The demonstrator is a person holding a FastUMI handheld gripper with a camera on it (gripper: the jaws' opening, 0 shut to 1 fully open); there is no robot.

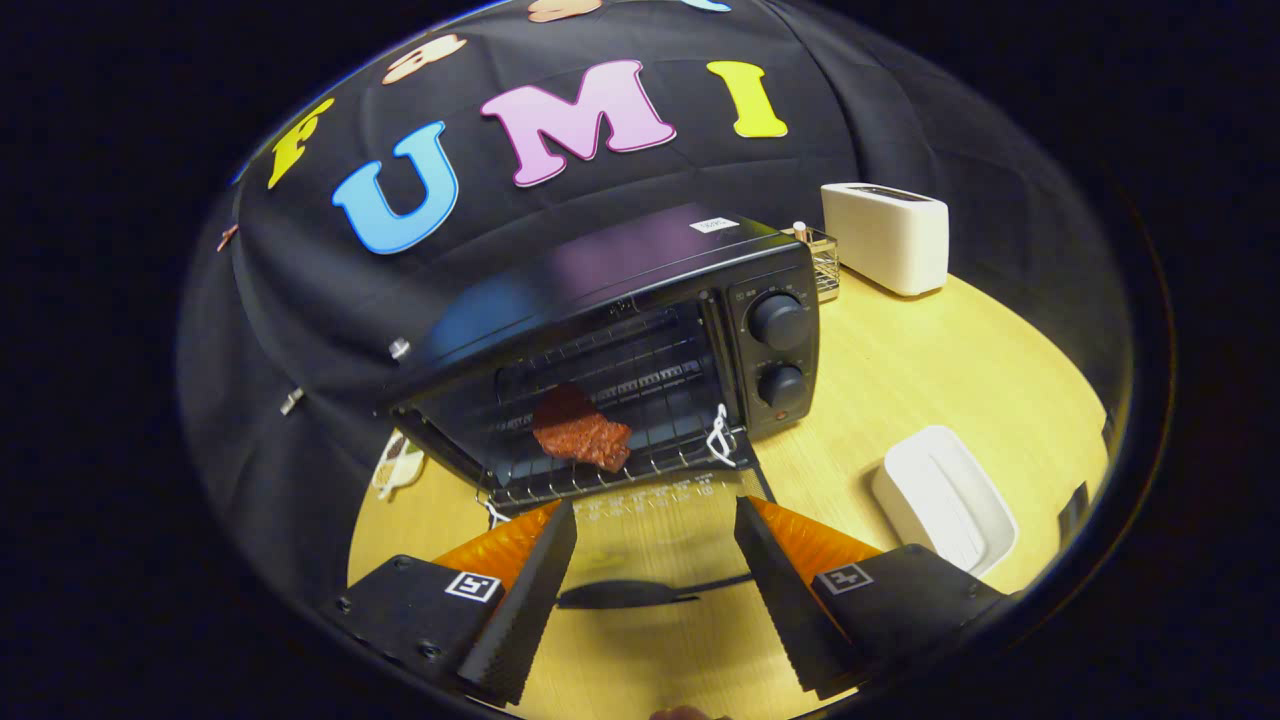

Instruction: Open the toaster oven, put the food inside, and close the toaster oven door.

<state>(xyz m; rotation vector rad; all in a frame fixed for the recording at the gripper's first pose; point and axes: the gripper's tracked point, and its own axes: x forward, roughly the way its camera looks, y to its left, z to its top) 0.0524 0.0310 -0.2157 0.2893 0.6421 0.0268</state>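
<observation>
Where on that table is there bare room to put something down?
Bare wood lies between the toaster oven and the white tray, and toward the white toaster. Crowded: the lowered glass door fills the space under the open gripper.

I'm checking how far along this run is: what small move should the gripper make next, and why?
Probably lower to the door handle and lift the glass door shut. The food already lies on the rack inside the toaster oven, the door hangs flat open, and the gripper is open and empty above it.
</observation>
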